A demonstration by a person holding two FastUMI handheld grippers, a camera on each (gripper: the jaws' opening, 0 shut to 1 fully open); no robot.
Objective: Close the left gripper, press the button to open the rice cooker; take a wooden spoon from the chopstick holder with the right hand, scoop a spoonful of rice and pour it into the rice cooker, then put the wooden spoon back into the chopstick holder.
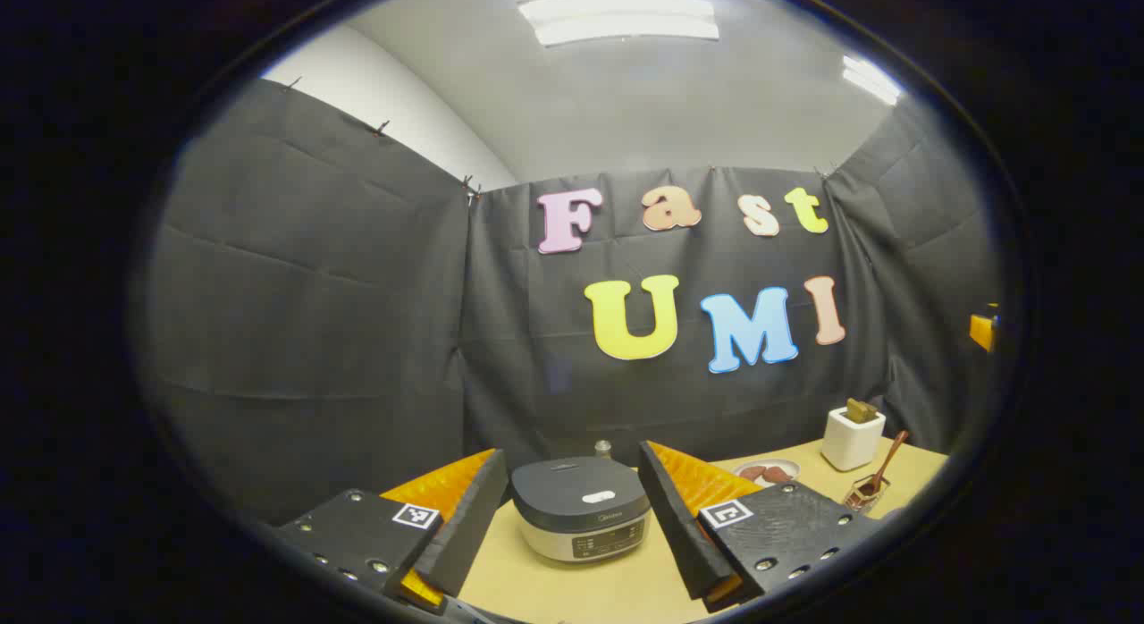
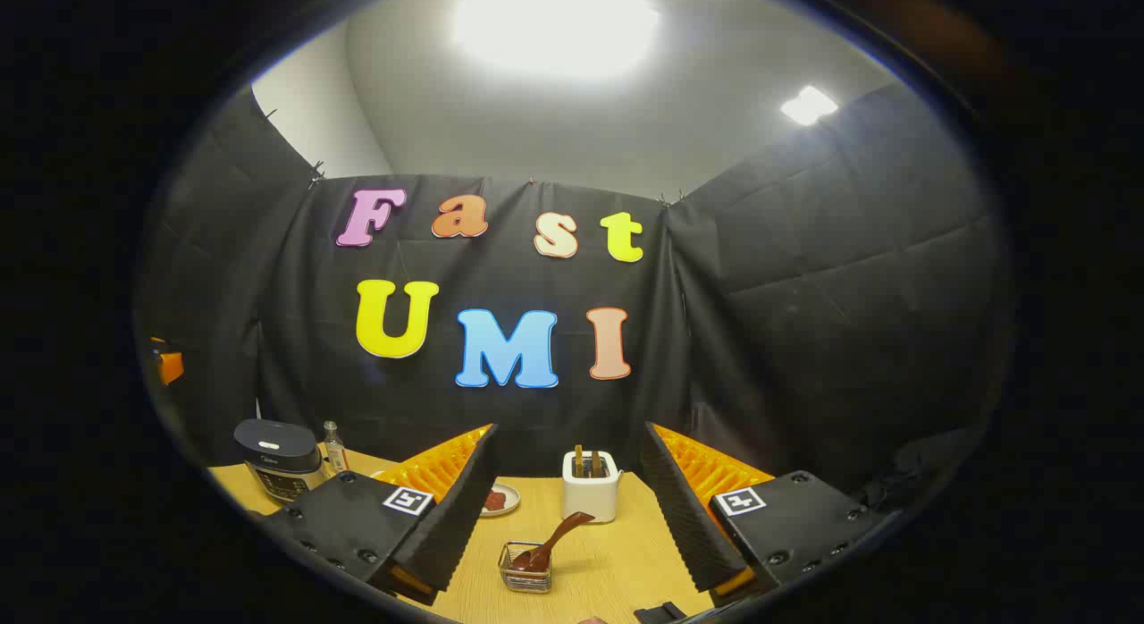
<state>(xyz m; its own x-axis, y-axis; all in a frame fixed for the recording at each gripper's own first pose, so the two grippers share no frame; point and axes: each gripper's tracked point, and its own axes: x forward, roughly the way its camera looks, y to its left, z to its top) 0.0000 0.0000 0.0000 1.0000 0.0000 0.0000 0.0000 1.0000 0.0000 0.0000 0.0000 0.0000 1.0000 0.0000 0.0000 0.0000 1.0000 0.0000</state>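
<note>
Wooden spoon (image 2: 547,545) leans in wire chopstick holder (image 2: 525,577), bowl hidden | rice cooker (image 1: 581,508) lid down | left gripper (image 1: 572,517), right gripper (image 2: 565,517) spread wide, empty

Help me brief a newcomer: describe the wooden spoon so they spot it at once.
On the wooden table, before the white toaster, stands a small wire holder. The wooden spoon leans in it, the only long brown utensil there.

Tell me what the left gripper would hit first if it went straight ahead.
Most likely the rice cooker: it sits centred between the open left gripper fingers, lid shut, on the table. Depth is unclear, but nothing stands nearer in that line.
</note>
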